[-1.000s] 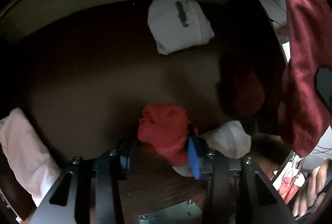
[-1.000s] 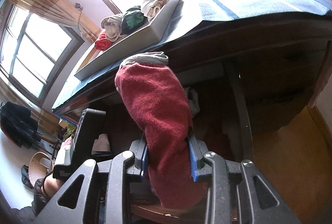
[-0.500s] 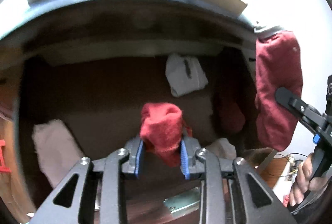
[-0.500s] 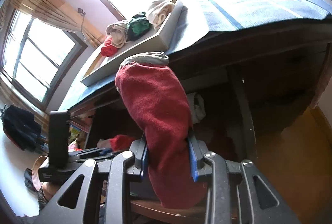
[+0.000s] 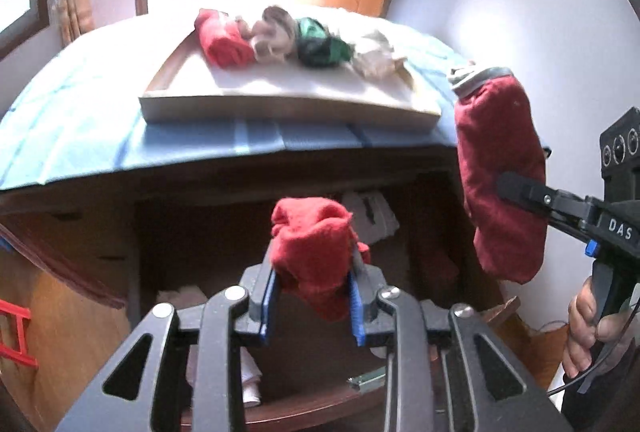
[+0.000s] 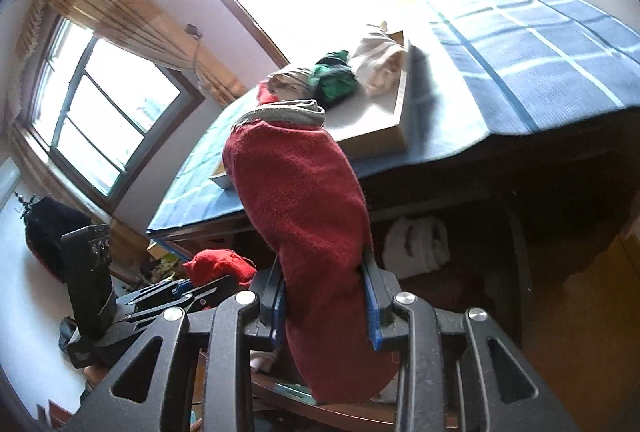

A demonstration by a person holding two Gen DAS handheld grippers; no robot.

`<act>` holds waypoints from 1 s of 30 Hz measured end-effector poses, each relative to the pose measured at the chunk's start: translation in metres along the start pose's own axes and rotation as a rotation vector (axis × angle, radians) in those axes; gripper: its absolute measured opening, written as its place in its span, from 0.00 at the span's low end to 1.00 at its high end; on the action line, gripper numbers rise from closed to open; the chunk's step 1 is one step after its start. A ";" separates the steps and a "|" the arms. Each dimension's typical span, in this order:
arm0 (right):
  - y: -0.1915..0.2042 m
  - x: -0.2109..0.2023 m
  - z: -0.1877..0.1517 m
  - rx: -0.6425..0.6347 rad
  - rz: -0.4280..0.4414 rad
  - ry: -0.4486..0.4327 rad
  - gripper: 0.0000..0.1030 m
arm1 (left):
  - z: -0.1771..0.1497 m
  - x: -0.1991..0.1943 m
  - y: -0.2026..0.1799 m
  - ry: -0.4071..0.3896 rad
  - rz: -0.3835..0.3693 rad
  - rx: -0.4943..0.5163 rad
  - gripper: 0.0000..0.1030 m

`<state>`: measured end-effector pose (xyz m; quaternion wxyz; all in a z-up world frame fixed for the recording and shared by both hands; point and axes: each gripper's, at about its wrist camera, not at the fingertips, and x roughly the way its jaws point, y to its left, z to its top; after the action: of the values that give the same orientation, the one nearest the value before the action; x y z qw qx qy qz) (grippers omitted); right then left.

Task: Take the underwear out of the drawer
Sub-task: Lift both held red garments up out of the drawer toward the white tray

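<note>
My left gripper [image 5: 312,296] is shut on a crumpled bright red underwear [image 5: 312,252], held up in front of the open dark wooden drawer [image 5: 320,404]. The right gripper [image 6: 324,304] is shut on a long dark red underwear [image 6: 304,216] with a grey waistband, which stands upright between the pads. Each view shows the other gripper: the right gripper [image 5: 520,191] at the right edge, the left gripper [image 6: 192,292] low on the left with its red piece [image 6: 216,264]. A white folded piece [image 5: 372,216] lies at the back of the drawer [image 6: 520,272].
A shallow tray [image 5: 280,107] on the blue checked cloth [image 5: 80,135] above the drawer holds several rolled garments: red, beige, green, cream. A person's hand [image 5: 588,328] grips the right handle. Pale cloth [image 5: 180,296] lies in the drawer's left part. A window [image 6: 100,111] is at the left.
My left gripper closed on the red underwear and rose out of the drawer with it, tilting up until the tray on top came into view. The right gripper rose a little, still holding.
</note>
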<state>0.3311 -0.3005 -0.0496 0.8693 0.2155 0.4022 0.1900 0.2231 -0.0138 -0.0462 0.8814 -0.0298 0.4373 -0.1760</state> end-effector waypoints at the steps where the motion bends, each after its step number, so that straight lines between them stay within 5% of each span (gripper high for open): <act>1: 0.005 -0.001 0.003 -0.011 0.006 -0.004 0.33 | 0.002 -0.004 0.005 -0.013 0.004 -0.003 0.27; 16: 0.063 0.002 0.054 -0.116 0.055 -0.087 0.33 | 0.059 -0.049 0.032 -0.173 0.076 -0.011 0.27; 30: 0.074 0.055 0.110 -0.091 0.049 -0.108 0.33 | 0.127 -0.016 0.043 -0.203 0.137 0.016 0.27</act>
<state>0.4383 -0.2350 0.0195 0.8936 0.1955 0.3405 0.2175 0.3255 0.0190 0.0350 0.9314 -0.0105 0.3452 -0.1148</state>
